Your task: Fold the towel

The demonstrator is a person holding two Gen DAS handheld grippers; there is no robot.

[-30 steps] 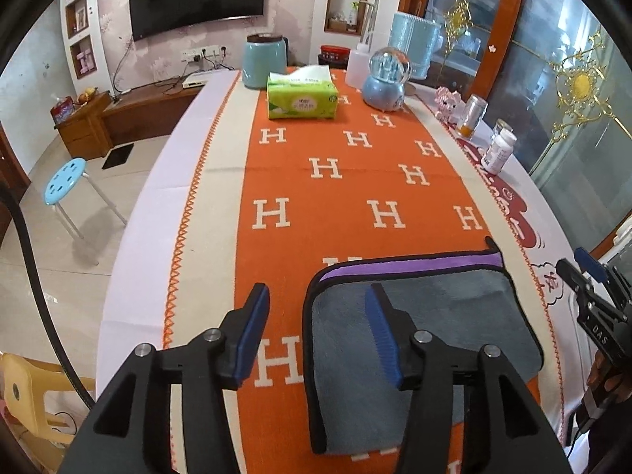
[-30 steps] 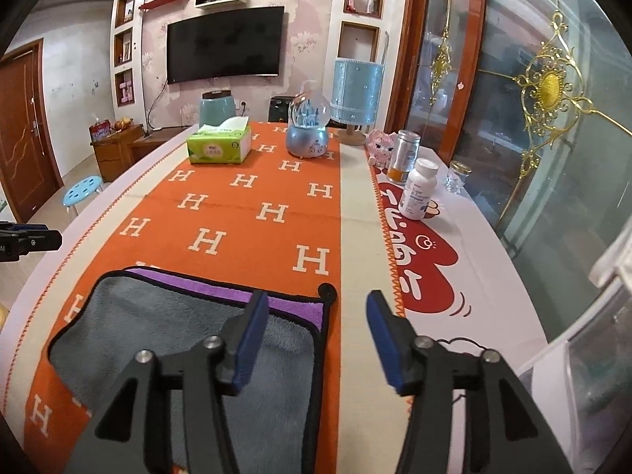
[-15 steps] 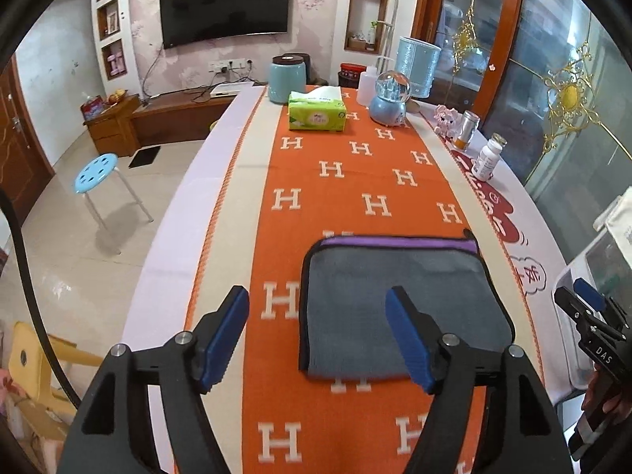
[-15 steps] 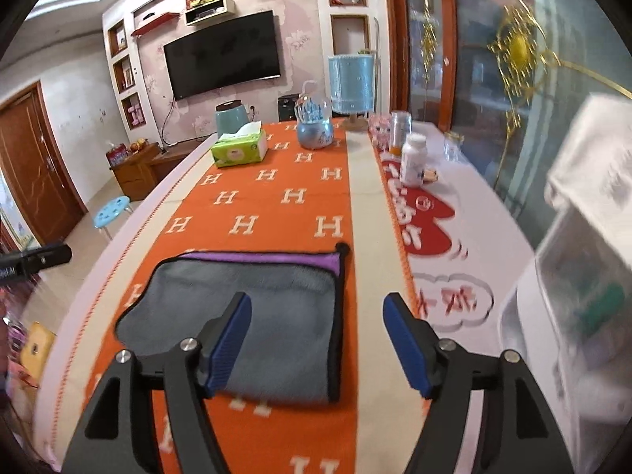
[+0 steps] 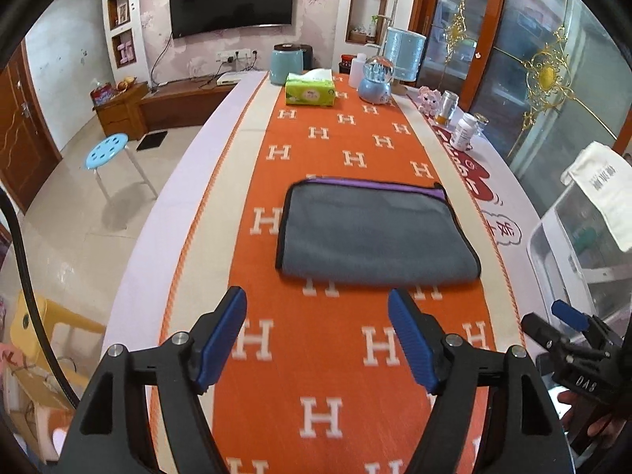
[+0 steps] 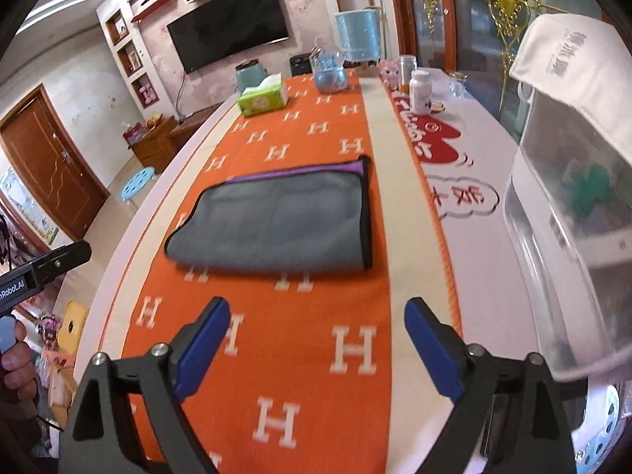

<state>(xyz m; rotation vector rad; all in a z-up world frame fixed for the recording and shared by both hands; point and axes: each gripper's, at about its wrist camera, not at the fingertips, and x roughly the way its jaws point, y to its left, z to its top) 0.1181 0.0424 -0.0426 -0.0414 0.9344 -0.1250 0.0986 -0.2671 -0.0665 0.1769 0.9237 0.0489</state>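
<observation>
- Grey microfibre towel with black piping and purple underside, lying flat on the orange runner with white H letters, in the middle of its width; folded double, with the rounded fold on the near side of the towel and the free edges on the far side, where a purple strip shows.
- Folded so probably to keep the piped edges together and away from the grippers, ready for a second fold or for leaving as it is.
- Left gripper held above the runner on the near side of the towel, blue pads spread wide, nothing between them, no contact with the cloth.
- Right gripper also on the near side of the towel, jaws wide apart and empty, apart from the cloth.
- Both kept back from the towel, likely to avoid disturbing the fold.
- Green tissue box and white pill bottle standing well beyond the towel on the tabletop, out of the folding area.
- Judgement: one fold appears finished; uncertain whether a further fold is wanted.
</observation>
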